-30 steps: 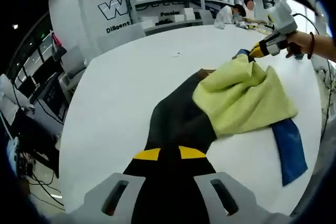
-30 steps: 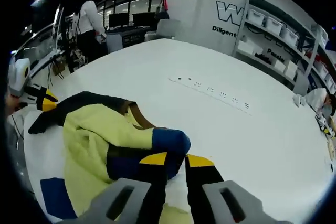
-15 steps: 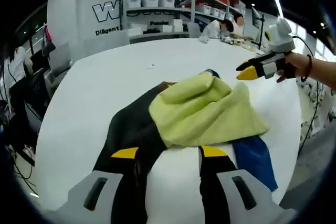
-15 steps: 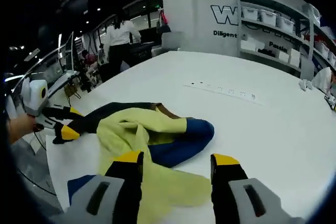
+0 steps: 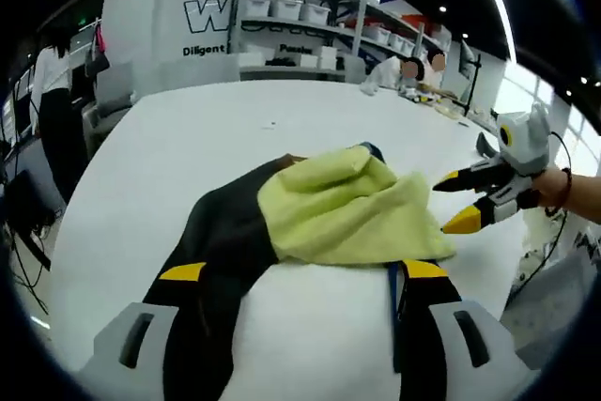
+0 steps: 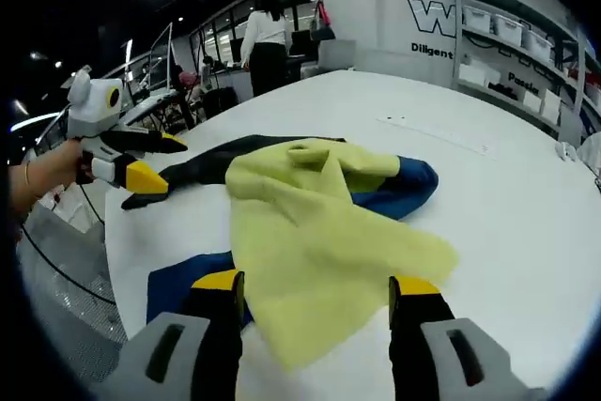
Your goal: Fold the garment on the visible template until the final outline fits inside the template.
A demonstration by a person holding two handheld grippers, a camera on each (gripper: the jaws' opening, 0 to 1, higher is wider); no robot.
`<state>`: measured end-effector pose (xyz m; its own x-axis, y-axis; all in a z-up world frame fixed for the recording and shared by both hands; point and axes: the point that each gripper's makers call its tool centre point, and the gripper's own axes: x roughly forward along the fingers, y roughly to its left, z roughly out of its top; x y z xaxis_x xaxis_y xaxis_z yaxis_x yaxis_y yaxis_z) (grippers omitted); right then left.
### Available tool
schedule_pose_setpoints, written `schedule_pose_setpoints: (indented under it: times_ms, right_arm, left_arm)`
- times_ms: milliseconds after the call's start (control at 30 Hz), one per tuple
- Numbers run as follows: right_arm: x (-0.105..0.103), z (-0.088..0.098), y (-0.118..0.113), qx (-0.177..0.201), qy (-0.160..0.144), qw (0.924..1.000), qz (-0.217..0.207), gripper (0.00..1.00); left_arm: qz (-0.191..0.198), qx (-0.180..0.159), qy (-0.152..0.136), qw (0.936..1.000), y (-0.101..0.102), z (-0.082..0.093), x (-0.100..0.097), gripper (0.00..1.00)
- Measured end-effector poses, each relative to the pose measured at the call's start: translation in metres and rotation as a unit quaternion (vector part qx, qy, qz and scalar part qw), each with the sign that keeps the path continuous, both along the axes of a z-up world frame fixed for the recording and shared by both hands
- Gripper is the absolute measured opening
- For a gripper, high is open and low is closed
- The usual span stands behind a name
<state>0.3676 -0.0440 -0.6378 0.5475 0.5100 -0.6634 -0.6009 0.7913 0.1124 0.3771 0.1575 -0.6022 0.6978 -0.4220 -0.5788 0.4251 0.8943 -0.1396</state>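
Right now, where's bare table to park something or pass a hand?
Free: the wide white table beyond the garment, toward the shelves. In the left gripper view, also the stretch left of the black sleeve. Crowded: the near edge, where both open tongs, left and right, flank the garment.

Blue template (image 6: 183, 274) mostly covered by the yellow garment (image 6: 319, 223), its near corner behind the right gripper (image 6: 315, 290), wall lettering (image 5: 221, 18) cut off by shelving (image 5: 310, 30)
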Motion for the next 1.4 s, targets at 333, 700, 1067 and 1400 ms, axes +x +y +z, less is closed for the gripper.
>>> schedule_pose_setpoints:
  times_ms: [333,700,1067,1400]
  right_arm:
    - [-0.023,-0.018,-0.005,-0.028,0.017,0.9994,0.012,0.52]
    - [-0.038,-0.035,-0.008,-0.077,0.014,0.9964,0.031,0.32]
    - [-0.041,-0.034,-0.008,-0.090,0.002,0.9951,0.041,0.01]
    - [-0.052,-0.008,0.011,-0.032,0.018,0.9986,0.038,0.00]
  left_arm:
    - [-0.002,0.004,-0.005,1.0000,-0.004,0.004,-0.016,0.88]
    - [-0.011,-0.018,-0.002,0.9998,-0.018,0.009,-0.033,0.86]
    - [-0.028,-0.017,0.009,0.9994,-0.031,0.006,-0.049,0.81]
    - [-0.054,-0.033,0.019,0.9978,-0.050,0.006,-0.065,0.66]
